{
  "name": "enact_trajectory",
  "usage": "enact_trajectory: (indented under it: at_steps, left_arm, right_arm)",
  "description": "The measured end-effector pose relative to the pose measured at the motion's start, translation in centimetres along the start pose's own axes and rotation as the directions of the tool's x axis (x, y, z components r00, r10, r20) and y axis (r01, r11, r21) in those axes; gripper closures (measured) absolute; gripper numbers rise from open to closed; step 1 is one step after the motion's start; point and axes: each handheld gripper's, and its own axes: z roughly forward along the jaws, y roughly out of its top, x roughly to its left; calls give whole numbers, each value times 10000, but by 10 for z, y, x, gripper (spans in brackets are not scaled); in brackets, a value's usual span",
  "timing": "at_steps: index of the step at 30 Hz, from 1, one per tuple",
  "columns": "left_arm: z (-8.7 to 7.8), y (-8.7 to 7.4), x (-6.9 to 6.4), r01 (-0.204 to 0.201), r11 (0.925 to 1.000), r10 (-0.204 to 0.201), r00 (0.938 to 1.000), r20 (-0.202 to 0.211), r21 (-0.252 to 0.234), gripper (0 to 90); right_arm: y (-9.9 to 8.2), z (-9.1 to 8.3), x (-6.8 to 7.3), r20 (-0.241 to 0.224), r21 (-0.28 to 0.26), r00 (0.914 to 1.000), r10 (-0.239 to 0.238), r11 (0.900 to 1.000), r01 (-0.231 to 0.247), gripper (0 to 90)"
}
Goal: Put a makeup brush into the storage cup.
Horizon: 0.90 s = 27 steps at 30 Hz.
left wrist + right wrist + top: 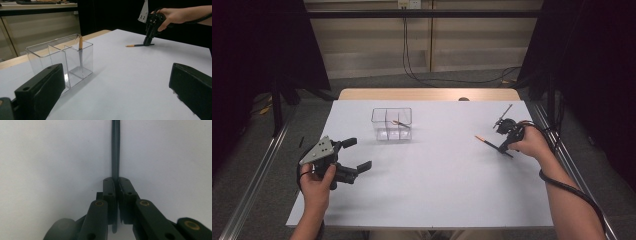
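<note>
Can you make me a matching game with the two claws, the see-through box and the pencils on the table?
Things:
1. left claw
2. right claw
3. clear plastic box with compartments
4. dark pencil with an orange end

States:
A. stands inside a compartment
B. open, holding nothing
C. sits on the white table, far side
D. shut on a dark pencil lying on the table

Pairs: 1-B, 2-D, 3-C, 4-A
</note>
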Motion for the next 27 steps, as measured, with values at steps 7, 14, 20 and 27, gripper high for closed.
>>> enact_trajectory:
  at_steps: [7,14,20,27]
  left_arm:
    - [0,0,1,-68,10000,68,10000,-34,58,3]
    - [1,-1,0,-29,10000,29,10000,0,72,3]
    - [0,0,0,-25,10000,25,10000,-21,51,2]
    - [0,0,-2,54,10000,-54,10000,6,7,3]
  right_arm:
    - [-9,-1,-1,-42,-663,9997,241,9975,-244,849]
    - [-17,-4,1,-285,-1747,9980,560,9828,-602,849]
    - [-21,-10,6,-429,-2936,9959,797,9518,-888,849]
    - [-27,-19,11,-895,-4431,9904,1058,8863,-1347,849]
